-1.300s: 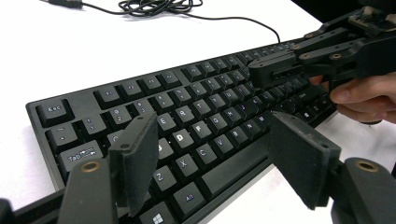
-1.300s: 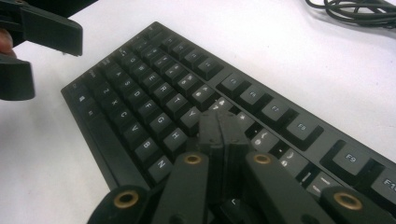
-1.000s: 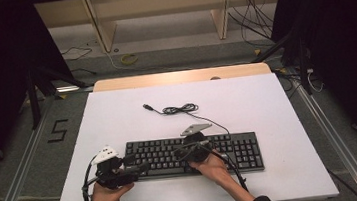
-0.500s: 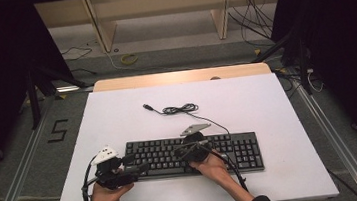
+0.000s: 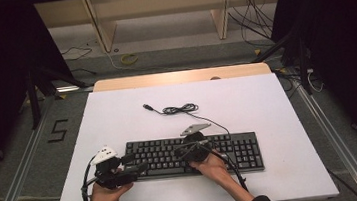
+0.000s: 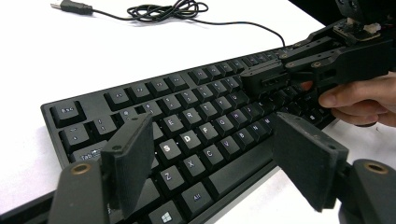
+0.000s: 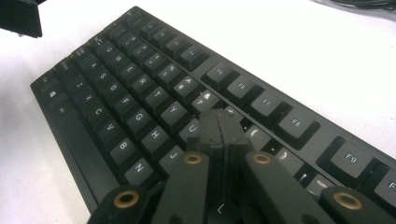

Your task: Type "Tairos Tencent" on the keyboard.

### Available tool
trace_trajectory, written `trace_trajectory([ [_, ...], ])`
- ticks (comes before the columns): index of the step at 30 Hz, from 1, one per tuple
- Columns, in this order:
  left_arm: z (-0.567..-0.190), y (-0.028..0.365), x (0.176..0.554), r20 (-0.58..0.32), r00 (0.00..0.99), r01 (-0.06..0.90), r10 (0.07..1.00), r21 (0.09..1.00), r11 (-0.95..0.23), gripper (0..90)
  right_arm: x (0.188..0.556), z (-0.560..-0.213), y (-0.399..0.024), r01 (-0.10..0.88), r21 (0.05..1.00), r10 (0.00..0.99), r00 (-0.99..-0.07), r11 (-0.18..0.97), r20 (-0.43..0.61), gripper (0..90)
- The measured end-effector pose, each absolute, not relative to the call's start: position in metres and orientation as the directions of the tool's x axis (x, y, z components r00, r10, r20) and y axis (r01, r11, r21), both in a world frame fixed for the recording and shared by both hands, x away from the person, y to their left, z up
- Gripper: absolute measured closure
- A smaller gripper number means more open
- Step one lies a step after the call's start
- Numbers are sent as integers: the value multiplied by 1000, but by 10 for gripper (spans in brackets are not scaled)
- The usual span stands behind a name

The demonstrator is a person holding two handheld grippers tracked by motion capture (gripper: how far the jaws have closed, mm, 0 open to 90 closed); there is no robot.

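Note:
A black keyboard (image 5: 232, 151) lies across the near half of the white table (image 5: 117, 112). Its cable (image 5: 182, 109) runs back to a small coil and a loose USB plug (image 5: 148, 106). My left gripper (image 5: 135, 164) sits at the keyboard's left end, open, with its wide-apart jaws (image 6: 215, 154) low over the letter keys (image 6: 187, 139) and nothing between them. My right gripper (image 5: 179, 153) is shut, its joined tips (image 7: 219, 126) resting low over the keys around U and J (image 7: 175, 151). I cannot tell whether they press a key. The right gripper's shut tip (image 6: 261, 80) reaches in over the middle keys.
Wooden shelving (image 5: 157, 12) and loose cables (image 5: 253, 17) stand on the floor beyond the table's far edge. A black "5" mark (image 5: 58, 130) is on the floor at the left. One pad of the left gripper (image 7: 18, 18) shows past the keyboard's corner.

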State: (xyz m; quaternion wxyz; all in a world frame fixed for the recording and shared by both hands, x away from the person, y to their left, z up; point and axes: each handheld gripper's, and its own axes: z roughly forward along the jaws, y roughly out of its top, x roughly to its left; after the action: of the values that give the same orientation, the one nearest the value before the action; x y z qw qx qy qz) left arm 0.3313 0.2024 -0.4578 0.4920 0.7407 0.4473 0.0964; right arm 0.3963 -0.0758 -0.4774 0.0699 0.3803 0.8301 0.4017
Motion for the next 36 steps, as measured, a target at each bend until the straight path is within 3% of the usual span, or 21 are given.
trace_trajectory([
  [36, -457, 203, 331, -290, 583, 560, 759, 820, -117, 289, 395, -480, -73, 577, 713, 692, -700, 399, 180, 900],
])
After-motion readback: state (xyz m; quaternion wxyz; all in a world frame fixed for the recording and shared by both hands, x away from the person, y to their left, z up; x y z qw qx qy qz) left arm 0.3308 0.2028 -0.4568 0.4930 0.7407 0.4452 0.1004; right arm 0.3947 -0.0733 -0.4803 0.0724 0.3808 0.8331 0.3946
